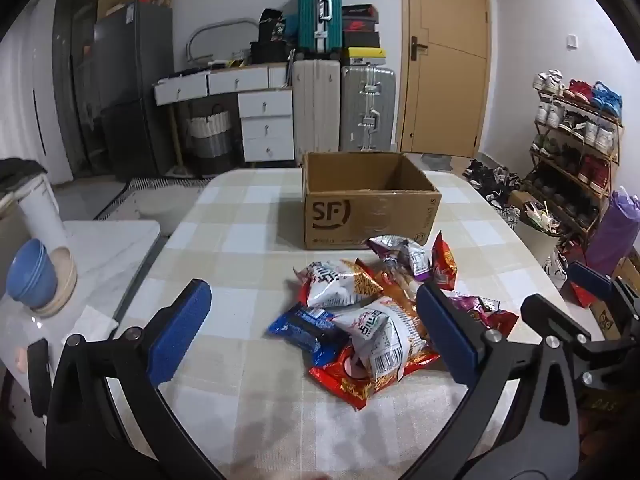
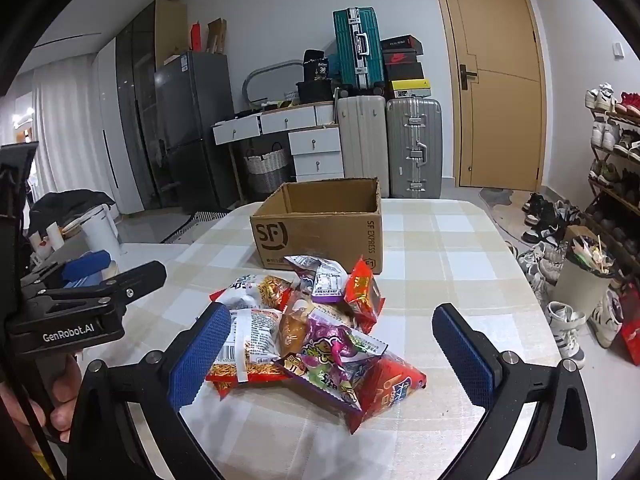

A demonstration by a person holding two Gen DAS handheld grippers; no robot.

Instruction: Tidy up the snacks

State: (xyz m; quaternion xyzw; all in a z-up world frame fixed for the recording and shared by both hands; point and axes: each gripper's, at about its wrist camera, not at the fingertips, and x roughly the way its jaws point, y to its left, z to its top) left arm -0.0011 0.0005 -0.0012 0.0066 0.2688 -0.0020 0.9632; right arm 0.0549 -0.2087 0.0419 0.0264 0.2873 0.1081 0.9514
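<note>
Cardboard box [image 1: 370, 216] — "SF" logo, "SF EXPRESS" side, snack packets [image 2: 316, 336] heaped before it

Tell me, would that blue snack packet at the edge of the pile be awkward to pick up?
Probably a little. The blue packet has glossy wrapping, so it may slip. It looks small and flat, likely light, and would crinkle rather than stay stiff. One end sits under a white bag, so lifting it might drag that along.
</note>
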